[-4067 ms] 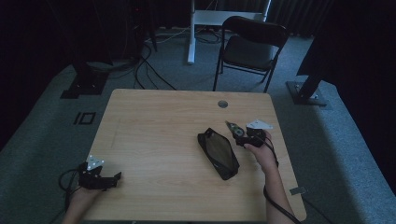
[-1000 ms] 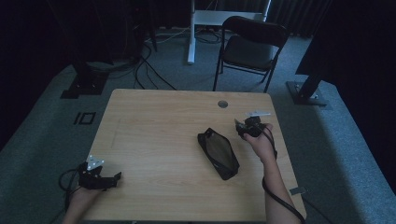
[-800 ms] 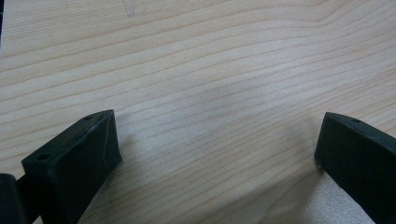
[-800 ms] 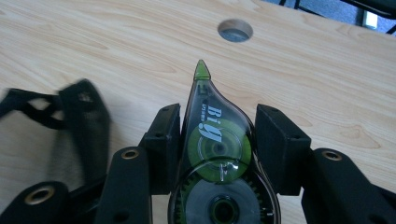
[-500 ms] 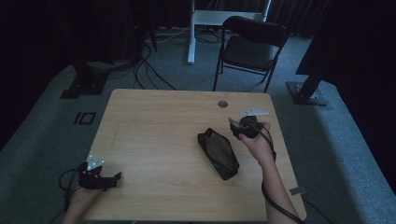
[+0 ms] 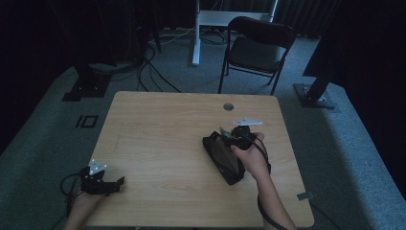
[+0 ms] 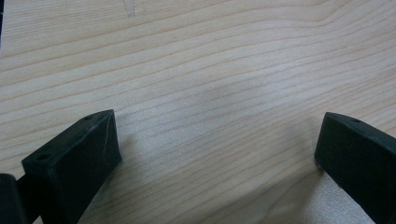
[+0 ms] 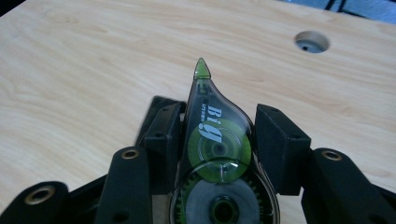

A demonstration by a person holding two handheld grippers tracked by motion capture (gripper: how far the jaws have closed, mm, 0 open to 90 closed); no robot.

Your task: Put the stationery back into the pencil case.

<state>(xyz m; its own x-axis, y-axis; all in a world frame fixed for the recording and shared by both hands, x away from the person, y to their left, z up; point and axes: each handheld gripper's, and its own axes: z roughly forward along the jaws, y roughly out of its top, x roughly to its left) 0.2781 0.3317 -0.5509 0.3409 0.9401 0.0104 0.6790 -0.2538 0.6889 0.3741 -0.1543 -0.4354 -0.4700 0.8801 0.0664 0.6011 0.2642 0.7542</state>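
Swings the right gripper (image 6: pixel 235 137) in from beside the black pouch (image 6: pixel 223 160) to above its far end, a clear shift from a second ago, while leaving the left gripper (image 6: pixel 116 181) parked as before at the near corner of the surface (image 6: pixel 163 129). Keeps the right gripper clamped on a green see-through correction tape (image 8: pixel 215 140), with the tip pointing ahead past the jaws toward the round cable hole (image 8: pixel 312 42) farther out. Judging by that move, looks like carrying the correction tape over to the pouch for stowing, with lowering and release not yet done. Calls for lining up with the mouth of the pouch before letting go. Places the pouch directly beneath and just behind the right gripper, lying flat and slanted on the surface; hints at a brownish inside, but too dim to tell whether unzipped or what sits within. Shows the left gripper (image 7: pixel 215 140) spread wide, holding nothing, bare wood between the jaws.
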